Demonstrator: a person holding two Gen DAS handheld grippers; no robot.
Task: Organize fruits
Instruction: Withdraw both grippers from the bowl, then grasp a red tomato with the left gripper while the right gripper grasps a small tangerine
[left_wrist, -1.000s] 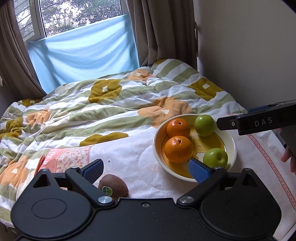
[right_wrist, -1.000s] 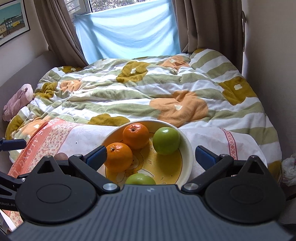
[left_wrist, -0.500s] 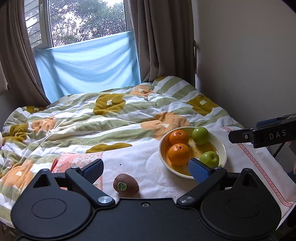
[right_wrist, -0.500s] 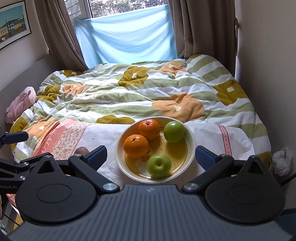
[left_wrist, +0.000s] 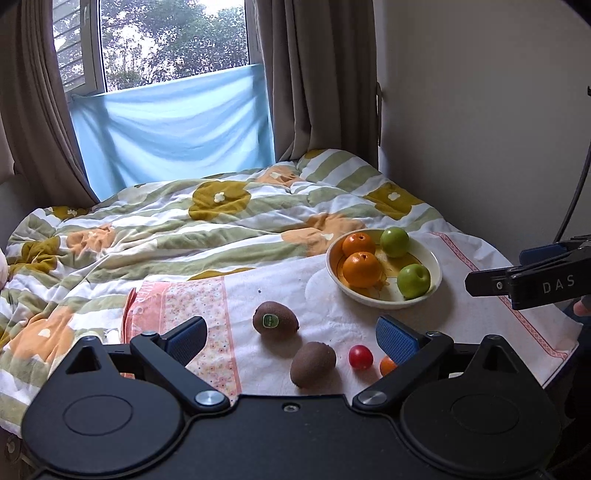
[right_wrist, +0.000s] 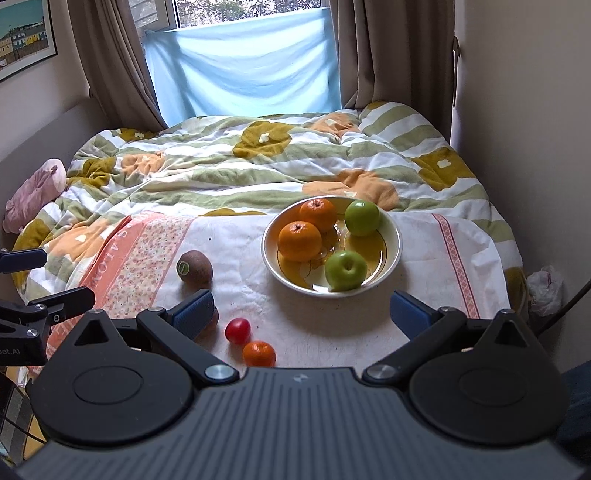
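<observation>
A cream bowl (left_wrist: 436, 260) (right_wrist: 394, 236) on a white cloth holds two oranges (left_wrist: 361, 268) (right_wrist: 300, 240) and two green apples (left_wrist: 413, 280) (right_wrist: 346, 270). On the cloth lie a kiwi with a sticker (left_wrist: 275, 319) (right_wrist: 194, 267), a second kiwi (left_wrist: 313, 364), a small red fruit (left_wrist: 360, 356) (right_wrist: 238, 330) and a small orange fruit (left_wrist: 386, 365) (right_wrist: 259, 353). My left gripper (left_wrist: 291, 338) is open and empty above the loose fruits. My right gripper (right_wrist: 300, 312) is open and empty, near of the bowl.
The cloth (right_wrist: 424, 321) lies on a bed with a flowered quilt (left_wrist: 184, 229). A wall (left_wrist: 480, 129) stands on the right. A pink soft toy (right_wrist: 33, 194) lies at the bed's left side. A white bag (right_wrist: 545, 286) sits beside the bed at the right.
Both grippers have pulled back and up from the bowl. The second kiwi, the red fruit and the small orange fruit have come into view. Both stay open.
</observation>
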